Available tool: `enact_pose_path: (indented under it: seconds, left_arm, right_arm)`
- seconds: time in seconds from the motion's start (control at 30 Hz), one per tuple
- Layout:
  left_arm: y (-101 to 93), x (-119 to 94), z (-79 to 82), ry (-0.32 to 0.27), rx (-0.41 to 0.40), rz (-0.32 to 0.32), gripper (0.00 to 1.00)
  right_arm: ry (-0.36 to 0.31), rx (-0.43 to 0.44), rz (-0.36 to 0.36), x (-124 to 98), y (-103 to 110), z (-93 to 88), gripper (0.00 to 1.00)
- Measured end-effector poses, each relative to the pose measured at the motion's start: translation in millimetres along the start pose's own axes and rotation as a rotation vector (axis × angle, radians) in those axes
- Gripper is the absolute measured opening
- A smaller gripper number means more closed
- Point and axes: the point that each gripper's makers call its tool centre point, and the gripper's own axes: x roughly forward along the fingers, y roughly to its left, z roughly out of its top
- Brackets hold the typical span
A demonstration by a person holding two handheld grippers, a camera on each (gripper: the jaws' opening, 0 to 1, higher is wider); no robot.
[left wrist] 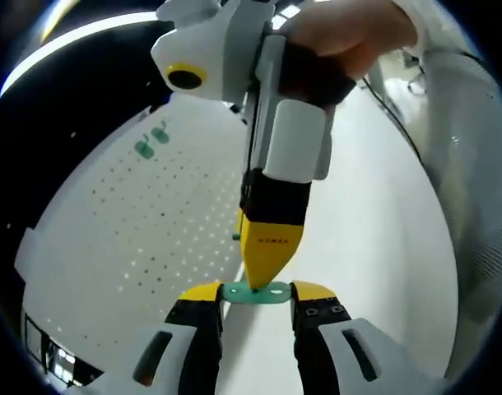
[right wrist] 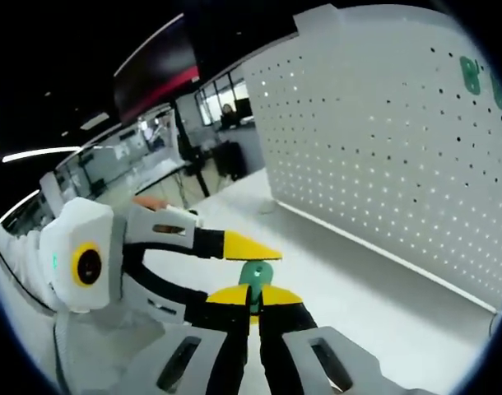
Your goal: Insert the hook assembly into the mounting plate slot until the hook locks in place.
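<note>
Tongs first: in the left gripper view the left gripper (left wrist: 255, 298) has its two yellow-tipped jaws rising from the bottom, spread a little, with a flat green plate (left wrist: 256, 291) lying across the gap and touching both tips, so the jaws pinch it by its ends. The right gripper (left wrist: 267, 259) comes down from the top of that view, held by a hand (left wrist: 341, 37), and its yellow tips meet in a point right on the upper edge of the green plate.

In the right gripper view the right gripper (right wrist: 253, 298) shows its jaws pressed together, with a small green hook piece (right wrist: 255, 273) sticking up from between the yellow tips. The left gripper (right wrist: 249, 271) reaches in from the left, one yellow tip just above the green piece; its other tip is hidden behind the right jaws. How the two green parts join I cannot tell.

Beyond the tongs lies a white table (right wrist: 374, 313), and on it stands a white pegboard (left wrist: 136, 230) full of small holes. Two more green pieces (left wrist: 151, 141) hang high on the board, well apart from the grippers. Farther back an office room (right wrist: 152, 164) with desks and ceiling lights is blurred.
</note>
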Motion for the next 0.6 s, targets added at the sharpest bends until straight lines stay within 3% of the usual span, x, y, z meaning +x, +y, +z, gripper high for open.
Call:
enact_pose_path:
  seconds: [0.33, 0.6]
  left_arm:
    - [1.5, 0, 4.1, -0.05, -0.147, -0.019, 0.38]
    - [3.4, -3, 11.2, -0.114, -0.265, -0.043, 0.43]
  right_arm:
    - [-0.046, -0.026, -0.015, -5, -2, 5.6, 0.0]
    - [-0.141, -0.087, -0.042, -14, -8, 16.2, 0.0]
